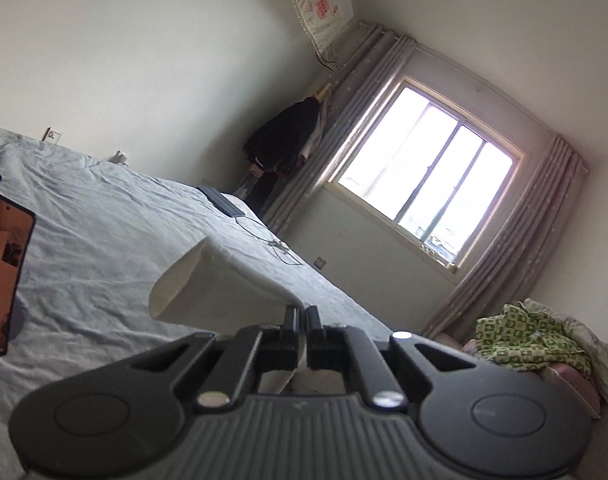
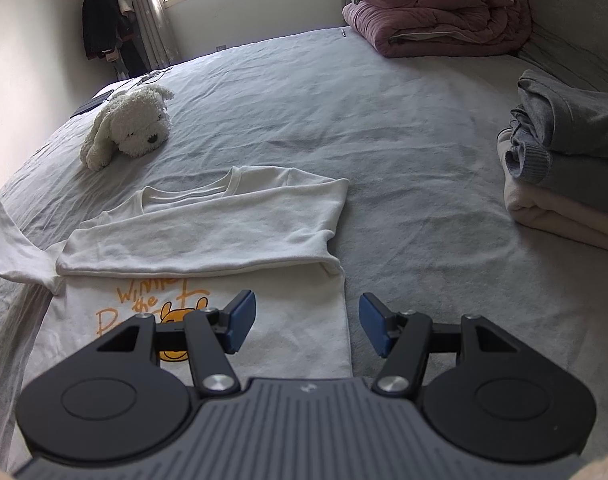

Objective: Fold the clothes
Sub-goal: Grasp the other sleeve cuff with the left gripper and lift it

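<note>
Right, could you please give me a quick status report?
Left gripper shut on sleeve. Right gripper open above white sweatshirt. Plush dog nearby, clear.

The sweatshirt [image 2: 208, 240] lies on the bed [image 2: 384, 120]; behind it to the left lies a plush dog [image 2: 130, 126]; well to its right sits a stack of folded clothes [image 2: 564, 160]; far behind it to the right a rolled quilt [image 2: 436, 8] lies on the bed

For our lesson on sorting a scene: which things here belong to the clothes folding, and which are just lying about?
Job in hand:
- white long-sleeved sweatshirt with orange print, sleeve in left hand-held gripper
- open right hand-held gripper
- stack of folded grey and cream clothes

Lying about:
- white plush dog
- black smartphone
- folded maroon quilt
</note>
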Demonstrator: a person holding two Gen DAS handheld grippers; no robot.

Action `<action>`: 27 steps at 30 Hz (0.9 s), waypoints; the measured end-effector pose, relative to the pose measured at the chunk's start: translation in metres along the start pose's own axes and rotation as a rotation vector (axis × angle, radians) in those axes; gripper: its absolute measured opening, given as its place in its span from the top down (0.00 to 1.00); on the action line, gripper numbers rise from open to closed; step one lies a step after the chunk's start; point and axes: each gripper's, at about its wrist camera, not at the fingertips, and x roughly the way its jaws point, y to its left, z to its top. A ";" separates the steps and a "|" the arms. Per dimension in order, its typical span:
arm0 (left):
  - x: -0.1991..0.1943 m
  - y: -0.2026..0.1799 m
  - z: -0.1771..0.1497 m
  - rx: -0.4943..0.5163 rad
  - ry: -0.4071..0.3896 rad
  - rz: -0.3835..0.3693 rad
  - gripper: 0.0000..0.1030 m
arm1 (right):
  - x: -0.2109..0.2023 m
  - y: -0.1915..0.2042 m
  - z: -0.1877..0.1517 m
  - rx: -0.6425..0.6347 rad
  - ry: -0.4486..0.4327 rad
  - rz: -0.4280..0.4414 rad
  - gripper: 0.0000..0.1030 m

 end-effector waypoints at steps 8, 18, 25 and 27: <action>0.021 -0.046 -0.044 0.013 0.119 -0.137 0.97 | -0.001 -0.006 0.003 0.026 -0.005 0.002 0.40; 0.034 -0.095 -0.121 0.028 0.272 -0.263 0.97 | -0.006 -0.019 0.008 0.085 -0.013 0.014 0.40; 0.041 -0.110 -0.181 0.101 0.423 -0.310 0.97 | -0.010 -0.033 0.014 0.140 -0.019 0.017 0.40; 0.044 -0.112 -0.198 0.126 0.470 -0.321 0.97 | -0.011 -0.036 0.015 0.146 -0.023 0.016 0.40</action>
